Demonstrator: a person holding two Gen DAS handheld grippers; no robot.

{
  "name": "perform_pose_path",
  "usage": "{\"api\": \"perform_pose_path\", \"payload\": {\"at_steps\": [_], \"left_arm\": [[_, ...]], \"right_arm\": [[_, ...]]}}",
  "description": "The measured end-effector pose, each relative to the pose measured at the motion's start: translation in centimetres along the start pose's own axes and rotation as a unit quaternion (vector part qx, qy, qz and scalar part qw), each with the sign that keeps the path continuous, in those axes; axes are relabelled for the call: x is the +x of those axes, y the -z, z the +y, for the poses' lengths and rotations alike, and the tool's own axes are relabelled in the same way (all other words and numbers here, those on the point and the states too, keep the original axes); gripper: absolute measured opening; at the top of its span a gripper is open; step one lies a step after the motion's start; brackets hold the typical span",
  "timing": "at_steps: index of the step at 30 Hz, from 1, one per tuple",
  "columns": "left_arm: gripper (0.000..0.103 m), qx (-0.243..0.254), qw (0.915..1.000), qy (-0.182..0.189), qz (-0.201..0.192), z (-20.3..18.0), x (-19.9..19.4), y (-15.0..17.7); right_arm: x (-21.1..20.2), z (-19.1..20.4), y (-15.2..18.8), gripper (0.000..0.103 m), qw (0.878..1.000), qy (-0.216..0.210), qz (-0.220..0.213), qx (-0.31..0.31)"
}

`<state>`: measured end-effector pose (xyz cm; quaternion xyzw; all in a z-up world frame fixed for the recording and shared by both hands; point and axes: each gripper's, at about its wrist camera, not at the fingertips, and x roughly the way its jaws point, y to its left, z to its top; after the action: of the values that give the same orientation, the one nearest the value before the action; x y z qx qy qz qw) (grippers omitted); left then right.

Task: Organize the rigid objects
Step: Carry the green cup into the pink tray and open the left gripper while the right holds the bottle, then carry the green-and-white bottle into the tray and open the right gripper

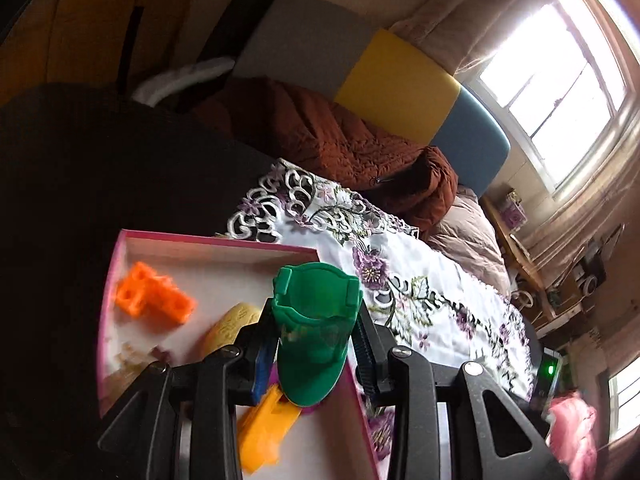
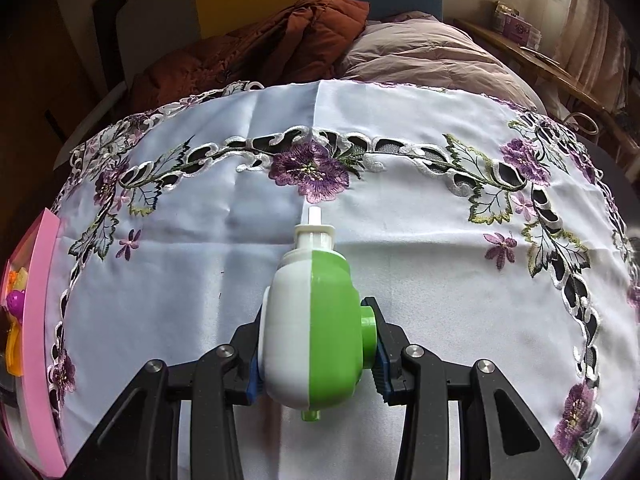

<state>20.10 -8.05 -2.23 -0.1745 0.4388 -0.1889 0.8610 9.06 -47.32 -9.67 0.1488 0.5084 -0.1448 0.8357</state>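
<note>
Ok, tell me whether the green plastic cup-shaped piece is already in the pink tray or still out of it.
Out: the green plastic cup-shaped piece is gripped between the left gripper fingers, above the pink tray.

The surface (image 2: 224, 280) is covered by a white embroidered cloth (image 2: 420, 272) with purple flowers and cut-out lace along its border. A pink tray (image 1: 120, 264) rests on the cloth at its left edge, partly overhanging onto the dark area beside the cloth. Within the tray: an orange block piece (image 1: 154, 298) near the far-left corner, a yellow textured piece (image 1: 232, 326) toward the tray's centre, and an orange-yellow piece (image 1: 266, 428) at the near side. Beyond the far edge of the cloth lie a rust-brown quilted jacket (image 2: 272, 46) and a beige duvet (image 2: 432, 56).
</note>
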Motion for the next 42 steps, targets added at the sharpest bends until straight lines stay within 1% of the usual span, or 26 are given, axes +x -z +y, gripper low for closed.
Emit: {"api": "perform_pose_path", "payload": {"at_steps": [2, 4, 6, 8, 9, 10, 12, 17, 22, 25, 34, 38, 42], "left_arm": [[0.035, -0.008, 0.9999, 0.001, 0.009, -0.1, 1.6, -0.6], [0.035, -0.009, 0.9998, -0.011, 0.013, -0.2, 2.9, -0.8], [0.035, 0.008, 0.9994, -0.014, 0.030, -0.5, 4.5, -0.8], [0.035, 0.018, 0.9980, -0.043, 0.043, -0.4, 5.9, -0.5], [0.035, 0.023, 0.9973, -0.051, 0.047, -0.4, 6.5, -0.3], [0.036, 0.029, 0.9964, -0.057, 0.055, -0.2, 7.2, -0.2], [0.037, 0.025, 0.9964, -0.055, 0.060, 0.0, 7.3, 0.1], [0.039, 0.021, 0.9972, -0.061, 0.039, 0.5, 5.2, 0.4], [0.040, 0.037, 0.9964, -0.075, 0.013, 0.0, 2.3, 0.8], [0.040, 0.060, 0.9952, -0.078, 0.000, -0.7, 0.4, 1.6], [0.040, 0.132, 0.9857, -0.104, -0.008, -2.3, -4.8, 7.1], [0.040, 0.141, 0.9835, -0.111, -0.020, -2.2, -7.2, 9.5], [0.040, 0.132, 0.9840, -0.119, -0.017, -1.6, -8.7, 11.2]], "right_arm": [[0.0, 0.0, 0.0, 0.043, 1.000, -0.001, 0.000, -0.001], [-0.1, 0.0, 0.0, 0.043, 1.000, 0.000, 0.000, -0.003], [0.0, 0.1, 0.0, 0.043, 1.000, -0.001, 0.000, -0.004], [0.0, 0.1, 0.0, 0.043, 1.000, -0.001, 0.001, -0.003], [0.0, 0.1, 0.0, 0.043, 1.000, -0.002, 0.001, -0.003], [0.0, 0.0, 0.0, 0.043, 1.000, -0.002, 0.001, -0.003], [0.0, 0.0, 0.0, 0.043, 1.000, -0.003, 0.001, -0.003], [0.1, 0.2, -0.1, 0.043, 1.000, -0.002, 0.001, -0.003], [0.1, 0.2, -0.1, 0.043, 1.000, -0.001, 0.000, -0.005], [0.1, 0.2, -0.1, 0.042, 1.000, 0.001, -0.001, -0.007], [0.0, 0.4, -0.1, 0.042, 1.000, 0.009, -0.006, -0.019], [-0.1, 0.6, 0.0, 0.042, 1.000, 0.014, -0.007, -0.026], [-0.1, 0.7, 0.0, 0.042, 0.999, 0.019, -0.010, -0.033]]}}
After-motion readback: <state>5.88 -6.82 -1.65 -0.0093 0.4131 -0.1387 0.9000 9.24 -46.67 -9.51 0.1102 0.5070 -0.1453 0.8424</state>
